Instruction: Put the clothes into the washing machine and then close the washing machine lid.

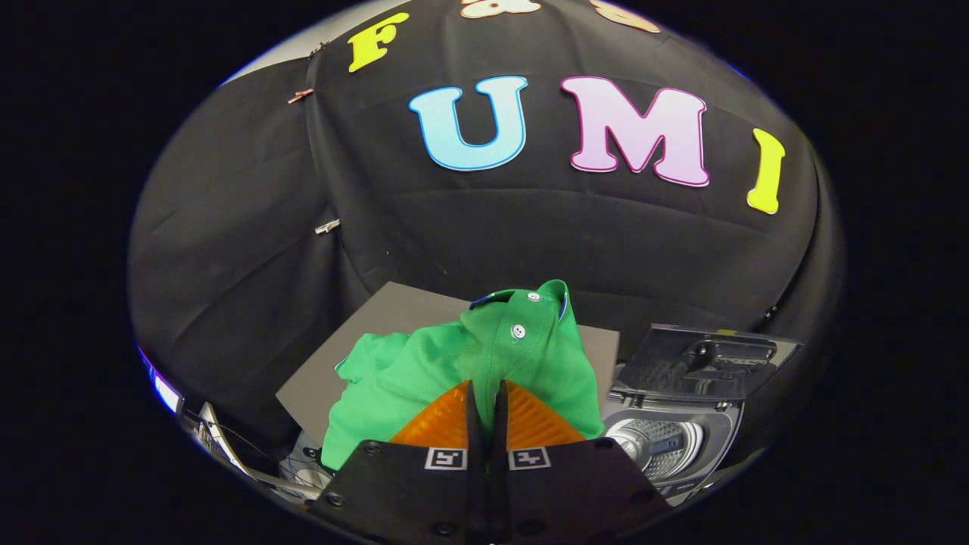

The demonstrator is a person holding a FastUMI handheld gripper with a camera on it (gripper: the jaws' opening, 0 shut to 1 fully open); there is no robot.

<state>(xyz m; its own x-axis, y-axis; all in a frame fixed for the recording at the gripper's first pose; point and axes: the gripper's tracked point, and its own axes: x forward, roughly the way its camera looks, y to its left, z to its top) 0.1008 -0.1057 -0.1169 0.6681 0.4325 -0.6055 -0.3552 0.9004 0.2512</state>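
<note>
A green buttoned shirt (484, 356) hangs bunched in front of my gripper (485, 390), whose two fingers are shut on its fabric near the button placket. The shirt is lifted above a grey mat (333, 371). To the right of the fingers stands a small top-loading washing machine (670, 443) with its lid (704, 363) raised and its metal drum open to view. The shirt's lower part is hidden behind the fingers.
The black cloth wall closes in the back and both sides. Thin wires and a white object (303, 473) lie low to the left of the fingers, beside the mat's near corner.
</note>
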